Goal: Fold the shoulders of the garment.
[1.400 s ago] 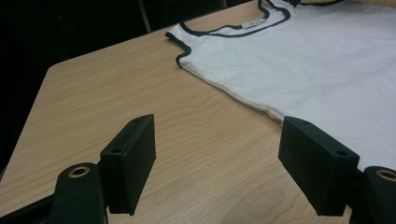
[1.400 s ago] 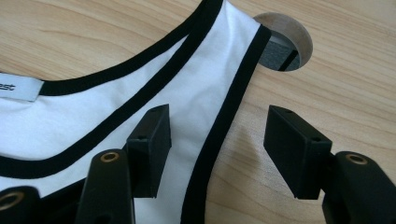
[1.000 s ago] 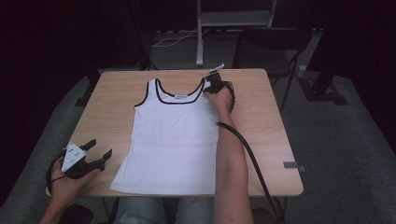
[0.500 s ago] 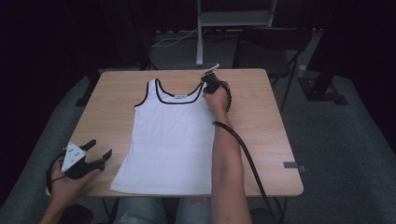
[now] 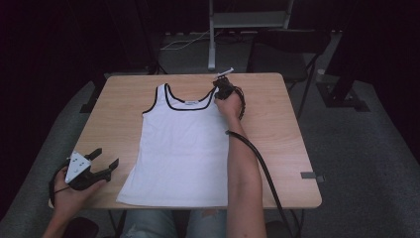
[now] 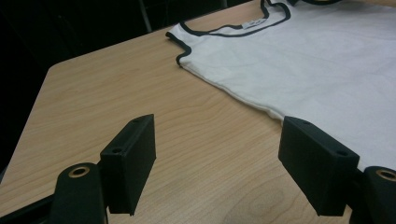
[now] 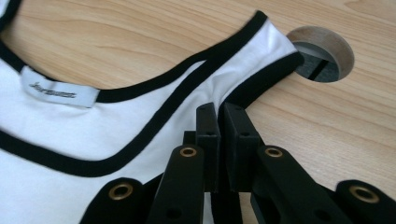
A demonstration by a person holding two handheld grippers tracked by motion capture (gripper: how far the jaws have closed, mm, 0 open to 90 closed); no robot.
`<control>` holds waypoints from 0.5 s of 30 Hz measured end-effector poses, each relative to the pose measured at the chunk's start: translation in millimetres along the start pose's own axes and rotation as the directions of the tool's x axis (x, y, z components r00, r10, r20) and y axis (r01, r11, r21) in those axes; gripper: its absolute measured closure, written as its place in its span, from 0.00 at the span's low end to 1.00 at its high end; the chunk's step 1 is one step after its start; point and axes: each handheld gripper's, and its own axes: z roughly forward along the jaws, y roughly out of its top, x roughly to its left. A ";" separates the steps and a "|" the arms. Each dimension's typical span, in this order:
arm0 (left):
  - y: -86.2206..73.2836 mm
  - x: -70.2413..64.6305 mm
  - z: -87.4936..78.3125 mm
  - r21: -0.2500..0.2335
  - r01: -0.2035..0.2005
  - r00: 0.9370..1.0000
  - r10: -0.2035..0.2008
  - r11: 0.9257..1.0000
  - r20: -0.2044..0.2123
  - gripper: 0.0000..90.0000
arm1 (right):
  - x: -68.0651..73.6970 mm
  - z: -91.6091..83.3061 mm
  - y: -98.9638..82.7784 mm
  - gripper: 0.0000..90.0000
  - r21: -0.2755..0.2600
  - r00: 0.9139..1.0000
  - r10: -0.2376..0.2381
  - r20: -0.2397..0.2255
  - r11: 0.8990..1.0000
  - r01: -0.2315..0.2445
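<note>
A white tank top (image 5: 183, 139) with black trim lies flat on the wooden table (image 5: 277, 129), neck toward the far edge. My right gripper (image 5: 221, 90) rests at its right shoulder strap. In the right gripper view the jaws (image 7: 219, 114) stand pressed together, pinching the strap (image 7: 261, 60) at its black edge. A label (image 7: 58, 88) shows inside the neckline. My left gripper (image 5: 106, 158) is held at the table's near left corner, open. Between its jaws (image 6: 219, 128) there is only bare wood, and the tank top (image 6: 303, 60) lies beyond to the right.
A round cable hole (image 7: 322, 53) is cut in the table just past the strap. A dark chair (image 5: 277, 54) and a metal stand (image 5: 212, 39) are behind the table. A strip of tape (image 5: 312, 175) sits near the front right corner.
The right hand has shifted slightly left onto the shoulder strap. The left hand and its gripper have kept still.
</note>
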 end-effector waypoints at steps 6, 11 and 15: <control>0.0 0.1 -0.2 0.000 -0.003 1.000 0.003 1.000 0.000 0.31 | 7.8 -8.9 -2.6 0.95 -0.036 1.000 -0.024 -0.013 0.999 0.023; 0.0 -0.2 -0.2 -0.001 -0.002 1.000 0.002 1.000 -0.002 0.31 | 13.9 -16.6 -6.1 0.95 -0.063 0.999 -0.051 -0.010 0.997 0.051; 0.0 -0.1 -0.2 -0.001 -0.001 1.000 0.001 1.000 -0.002 0.31 | 20.9 -23.5 -9.8 0.95 -0.082 0.996 -0.089 0.002 0.993 0.088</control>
